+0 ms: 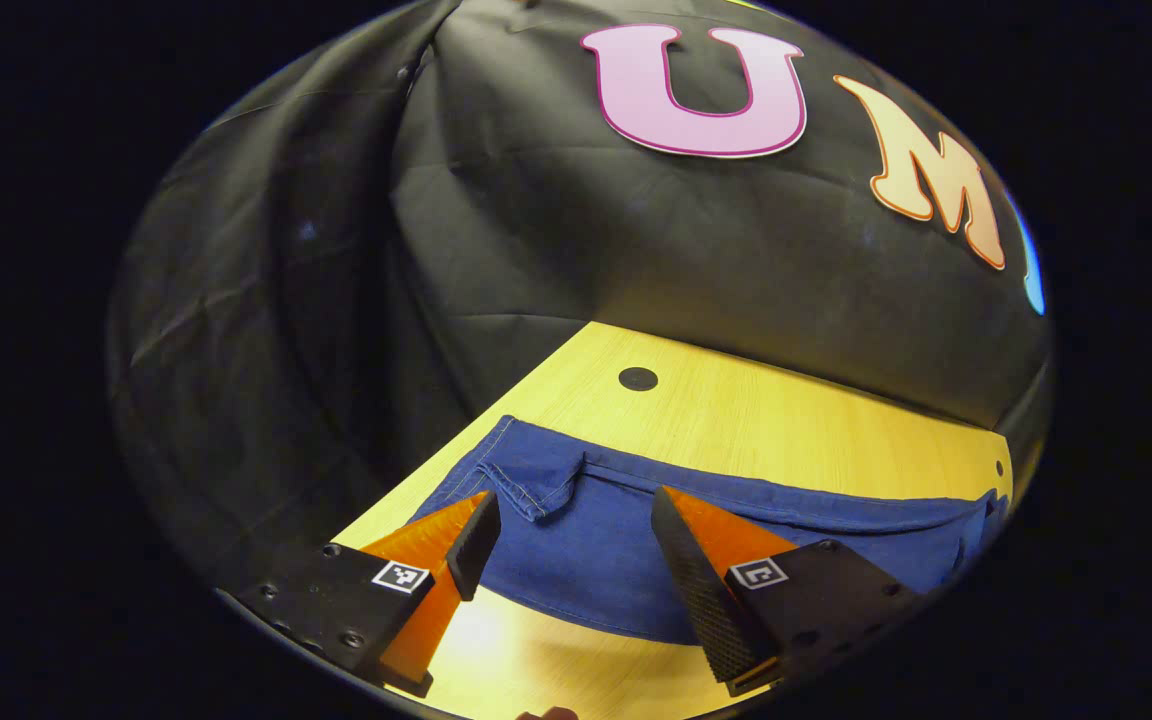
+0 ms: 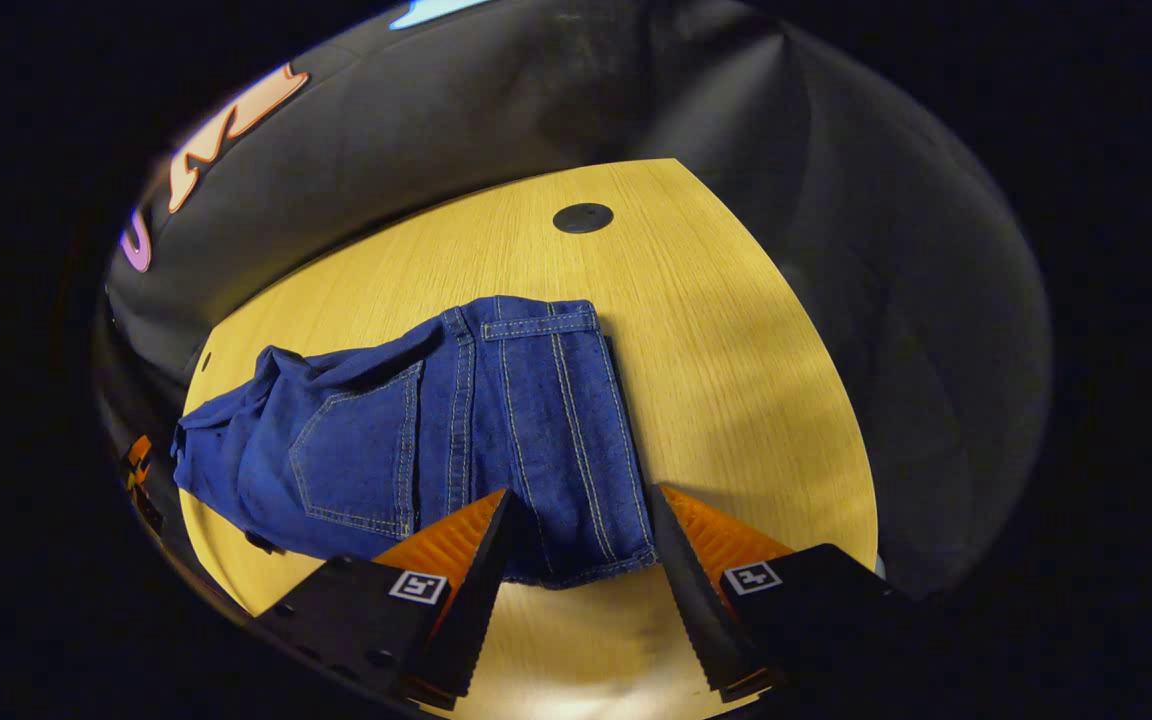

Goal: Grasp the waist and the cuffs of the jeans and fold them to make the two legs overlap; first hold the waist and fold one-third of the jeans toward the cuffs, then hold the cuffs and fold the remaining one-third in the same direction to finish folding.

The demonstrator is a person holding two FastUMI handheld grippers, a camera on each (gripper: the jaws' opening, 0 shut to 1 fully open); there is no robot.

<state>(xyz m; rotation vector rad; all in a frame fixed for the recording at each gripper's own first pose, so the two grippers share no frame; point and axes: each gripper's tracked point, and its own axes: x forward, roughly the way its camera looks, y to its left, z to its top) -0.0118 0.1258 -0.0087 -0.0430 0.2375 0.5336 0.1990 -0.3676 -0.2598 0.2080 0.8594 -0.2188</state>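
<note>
The blue jeans (image 2: 496, 420) lie in a short flat bundle on the yellow wooden table (image 2: 736, 380). A back pocket (image 2: 356, 450) faces up and a stitched band (image 2: 539, 325) lies at the far end. My right gripper (image 2: 576, 560) is open, its fingers spread just above the near edge of the denim and holding nothing. In the left gripper view the jeans (image 1: 596, 540) stretch off to the right, with a folded seam corner (image 1: 536, 490) near the left end. My left gripper (image 1: 576, 555) is open over this cloth, not pressing on it. A bit of the left gripper (image 2: 139, 468) shows past the jeans' left end.
A round black hole (image 1: 638, 379) sits in the table (image 1: 736, 420) beyond the jeans, also seen as the hole (image 2: 583, 217) near the far edge. Black cloth walls close in behind and beside the table. Bare wood lies right of the jeans.
</note>
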